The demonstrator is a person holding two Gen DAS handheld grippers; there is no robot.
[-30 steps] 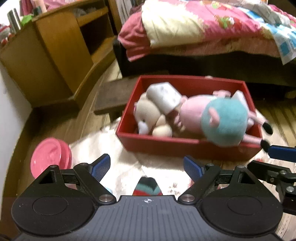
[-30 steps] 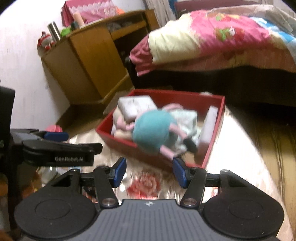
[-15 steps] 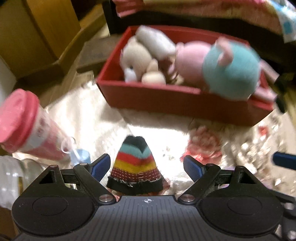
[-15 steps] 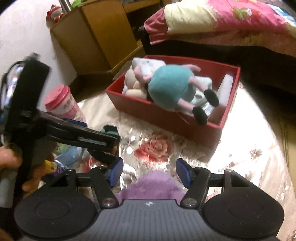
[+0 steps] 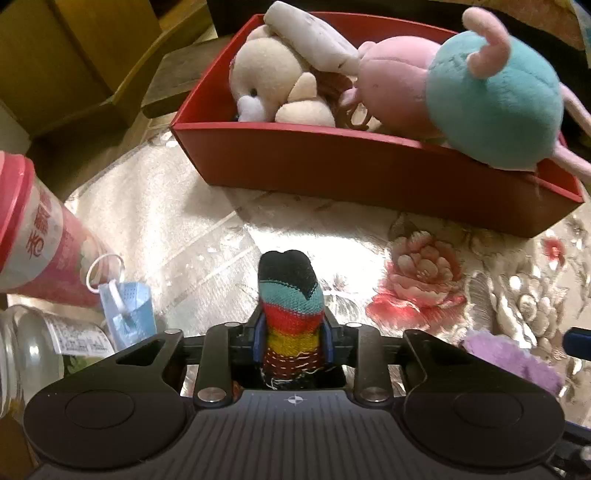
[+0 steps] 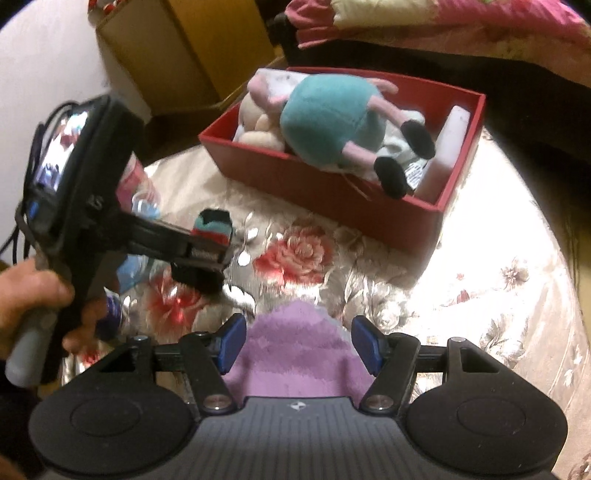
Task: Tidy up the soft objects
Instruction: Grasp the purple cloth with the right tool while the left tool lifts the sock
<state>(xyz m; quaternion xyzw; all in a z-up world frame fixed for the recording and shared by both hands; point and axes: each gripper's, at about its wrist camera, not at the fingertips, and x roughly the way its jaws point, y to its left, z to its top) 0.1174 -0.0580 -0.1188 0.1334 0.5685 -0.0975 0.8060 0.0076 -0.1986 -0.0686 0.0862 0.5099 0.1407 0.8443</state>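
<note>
My left gripper [image 5: 291,338] is shut on a striped knitted sock [image 5: 290,295], its black toe pointing away; both also show in the right wrist view, gripper [image 6: 207,251] and sock [image 6: 212,225]. My right gripper [image 6: 299,343] is open, with a purple fuzzy sock [image 6: 295,354] lying on the table between its jaws; that sock also shows in the left wrist view [image 5: 509,360]. A red box [image 5: 369,166] stands beyond, holding a pink and teal pig plush [image 5: 491,88], a beige plush [image 5: 273,77] and other soft items.
A pink-lidded canister [image 5: 33,229], a blue face mask [image 5: 127,306] and a glass jar [image 5: 40,347] stand at the table's left. The floral tablecloth [image 5: 424,280] covers the table. A wooden cabinet [image 6: 184,55] and a bed [image 6: 461,26] lie beyond.
My left gripper has closed on the striped sock. My right gripper has moved down over the purple sock, which now lies between its open jaws.
</note>
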